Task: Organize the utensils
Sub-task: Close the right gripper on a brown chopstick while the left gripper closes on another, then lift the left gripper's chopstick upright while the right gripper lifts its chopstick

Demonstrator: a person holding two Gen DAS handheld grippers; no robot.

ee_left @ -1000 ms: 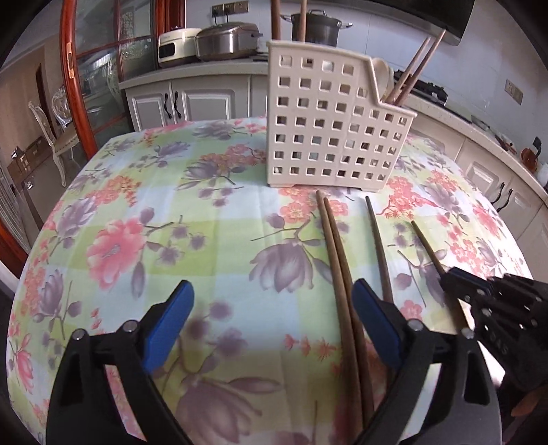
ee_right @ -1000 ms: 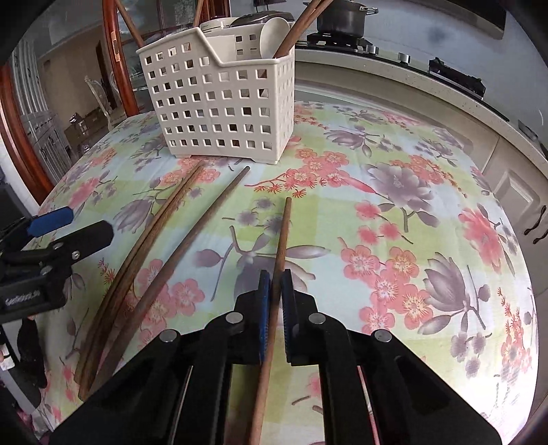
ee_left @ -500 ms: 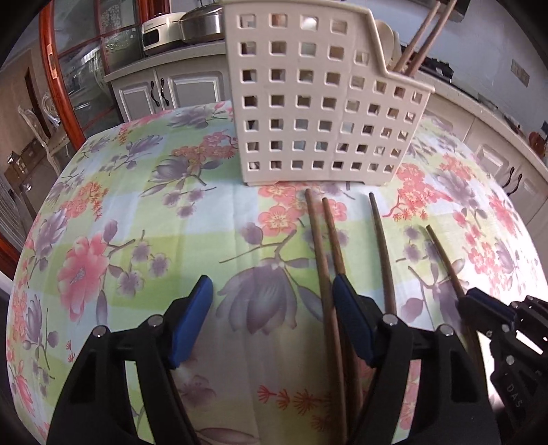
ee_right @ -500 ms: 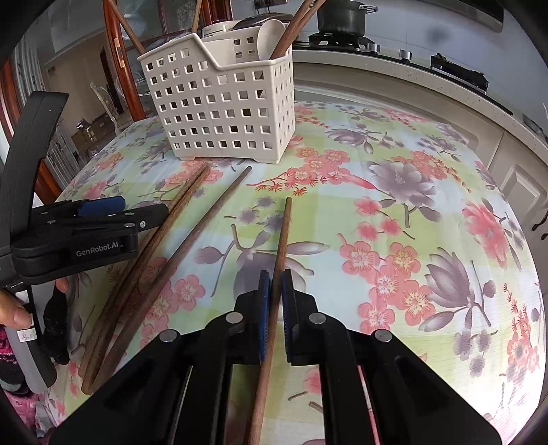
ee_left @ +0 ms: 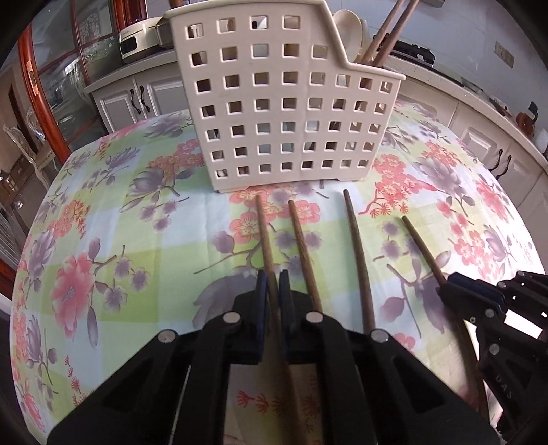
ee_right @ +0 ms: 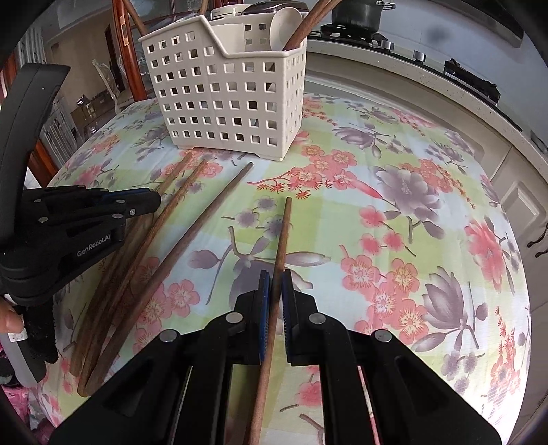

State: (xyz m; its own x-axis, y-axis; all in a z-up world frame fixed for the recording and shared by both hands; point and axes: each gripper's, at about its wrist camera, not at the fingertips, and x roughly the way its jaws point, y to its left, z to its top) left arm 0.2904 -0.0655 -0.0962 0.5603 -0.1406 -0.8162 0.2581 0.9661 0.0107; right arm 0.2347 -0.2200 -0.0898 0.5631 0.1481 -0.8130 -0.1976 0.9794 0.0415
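Several long brown wooden chopsticks lie on the floral tablecloth in front of a cream perforated utensil basket (ee_left: 291, 109), also in the right wrist view (ee_right: 233, 99). My left gripper (ee_left: 273, 282) is shut on the leftmost chopstick (ee_left: 265, 232); it shows from the side in the right wrist view (ee_right: 150, 202). My right gripper (ee_right: 274, 282) is shut on the rightmost chopstick (ee_right: 283, 232), also in the left wrist view (ee_left: 423, 246). Two more chopsticks (ee_left: 303, 239) (ee_left: 356, 246) lie between them. The basket holds chopsticks and a white spoon (ee_right: 286, 29).
The table (ee_right: 428, 212) has a floral cloth and a rounded edge. Kitchen counters with white cabinets (ee_left: 137, 99) stand behind, with a rice cooker (ee_left: 137, 44) and a pot (ee_right: 358, 13) on them. A red-framed glass door (ee_left: 44, 89) is at the left.
My left gripper moved forward toward the basket and closed from wide open onto the leftmost chopstick. My right gripper stayed shut on its chopstick.
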